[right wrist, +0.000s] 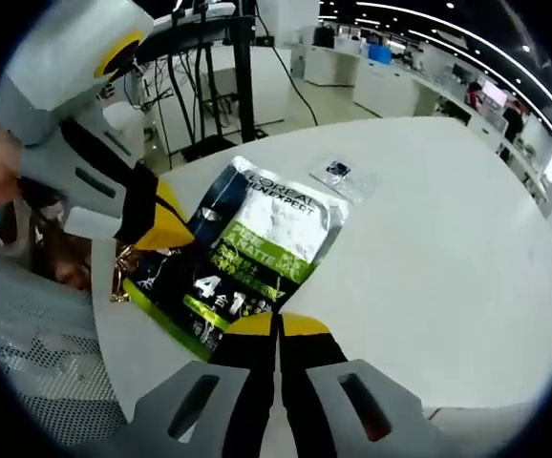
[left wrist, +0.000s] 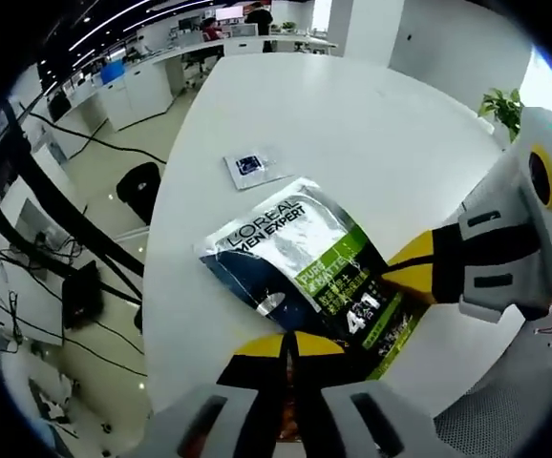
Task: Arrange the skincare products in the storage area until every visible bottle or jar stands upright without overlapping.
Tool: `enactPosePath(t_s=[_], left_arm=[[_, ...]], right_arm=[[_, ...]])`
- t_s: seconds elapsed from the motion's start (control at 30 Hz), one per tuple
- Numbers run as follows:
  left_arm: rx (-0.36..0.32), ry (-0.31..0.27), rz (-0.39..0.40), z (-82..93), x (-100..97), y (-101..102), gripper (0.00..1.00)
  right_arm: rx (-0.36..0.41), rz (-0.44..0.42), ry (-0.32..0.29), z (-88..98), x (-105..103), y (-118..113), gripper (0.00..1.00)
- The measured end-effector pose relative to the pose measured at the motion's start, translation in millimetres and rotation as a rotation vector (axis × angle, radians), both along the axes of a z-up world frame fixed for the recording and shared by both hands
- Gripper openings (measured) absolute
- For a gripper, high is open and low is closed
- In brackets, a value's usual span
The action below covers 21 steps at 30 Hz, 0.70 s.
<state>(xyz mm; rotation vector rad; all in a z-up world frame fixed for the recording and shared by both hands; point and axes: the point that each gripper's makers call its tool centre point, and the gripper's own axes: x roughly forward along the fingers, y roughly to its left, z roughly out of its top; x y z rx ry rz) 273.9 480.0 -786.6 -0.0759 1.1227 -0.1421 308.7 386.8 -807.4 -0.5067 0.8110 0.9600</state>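
Both grippers pinch the L'Oréal Men Expert pouch (left wrist: 305,262): left gripper (left wrist: 290,345) at its six-o'clock edge, right gripper (right wrist: 278,329) alongside. Next, likely open it together.

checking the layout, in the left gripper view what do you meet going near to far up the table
left gripper, shut on the near edge of the skincare pouch → skincare pouch → small sachet → bare white table → office desks beyond it
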Motion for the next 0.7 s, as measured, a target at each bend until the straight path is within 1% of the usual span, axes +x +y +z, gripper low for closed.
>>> enactPosePath(t_s=[0.07,0.13,0.23,0.33,0.4,0.47,0.57,0.7], left_arm=[[-0.005,-0.012,0.017,3.7,2.1,2,0.01],[-0.003,-0.021,0.036,7.7,4.1,4,0.01],[0.016,-0.022,0.049,13.2,4.9,5,0.01],[0.04,-0.025,0.044,18.2,5.5,3,0.01],[0.067,-0.046,0.028,23.2,7.3,1,0.01],[0.078,-0.068,0.021,29.2,9.0,-1,0.01],[0.074,-0.086,0.013,36.7,9.2,-6,0.0],[0.049,-0.146,-0.005,54.2,11.2,-19,0.0]], right_arm=[[0.019,-0.013,-0.004,5.3,2,1,0.0],[0.056,-0.04,-0.002,14.6,3,4,0.0],[0.095,-0.059,-0.01,26.1,3,5,0.0],[0.131,-0.088,-0.005,33.5,0,3,0.0],[0.162,-0.115,0.002,37.5,-2,1,0.0],[0.192,-0.137,0.005,42.7,-5,-3,0.0],[0.223,-0.146,-0.016,52.4,-9,-9,0.0],[0.28,-0.183,-0.047,69.1,-11,-21,0.0]])
